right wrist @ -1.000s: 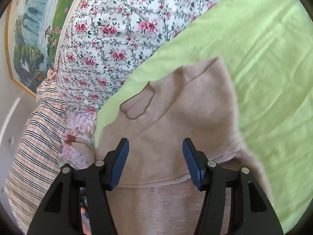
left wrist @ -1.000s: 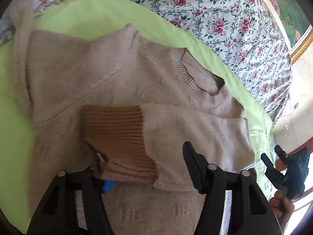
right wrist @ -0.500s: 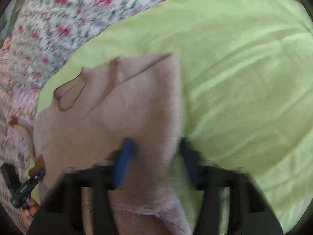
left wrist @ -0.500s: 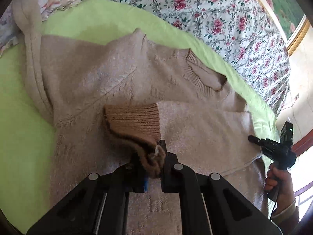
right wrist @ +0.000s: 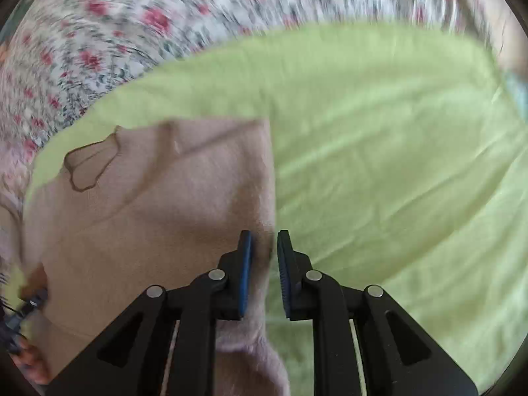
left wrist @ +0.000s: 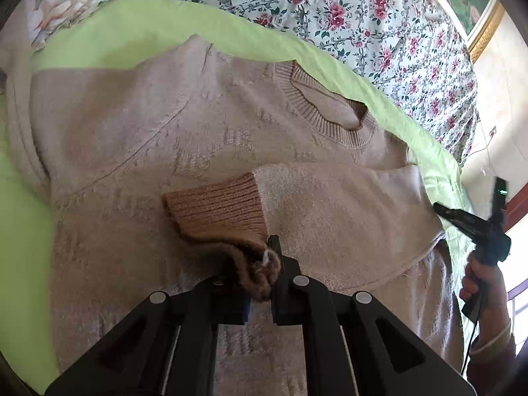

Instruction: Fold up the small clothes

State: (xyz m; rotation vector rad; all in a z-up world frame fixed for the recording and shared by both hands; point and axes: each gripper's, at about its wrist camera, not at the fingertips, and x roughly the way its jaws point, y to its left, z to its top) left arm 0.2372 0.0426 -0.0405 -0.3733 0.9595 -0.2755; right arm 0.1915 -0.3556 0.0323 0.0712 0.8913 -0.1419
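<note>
A beige knit sweater [left wrist: 138, 138] lies flat on a green sheet [left wrist: 109, 33], neck opening [left wrist: 333, 112] to the upper right. One sleeve is folded across the chest, its brown ribbed cuff [left wrist: 217, 211] near the middle. My left gripper [left wrist: 260, 277] is shut on the lower edge of that cuff. The right wrist view is blurred: my right gripper [right wrist: 264, 257] is nearly closed around the sweater's side edge [right wrist: 264, 198], where the sweater [right wrist: 158, 204] meets the green sheet [right wrist: 396, 165]. The right gripper also shows in the left wrist view [left wrist: 475, 227].
A floral bedspread [left wrist: 363, 16] lies beyond the green sheet. A gold picture frame [left wrist: 481, 29] hangs at the upper right. The person's hand [left wrist: 481, 283] holds the right gripper at the right edge of the bed.
My left gripper closed on the brown cuff and has drawn it slightly. My right gripper swung right to the sweater's side edge and narrowed from wide open to nearly closed.
</note>
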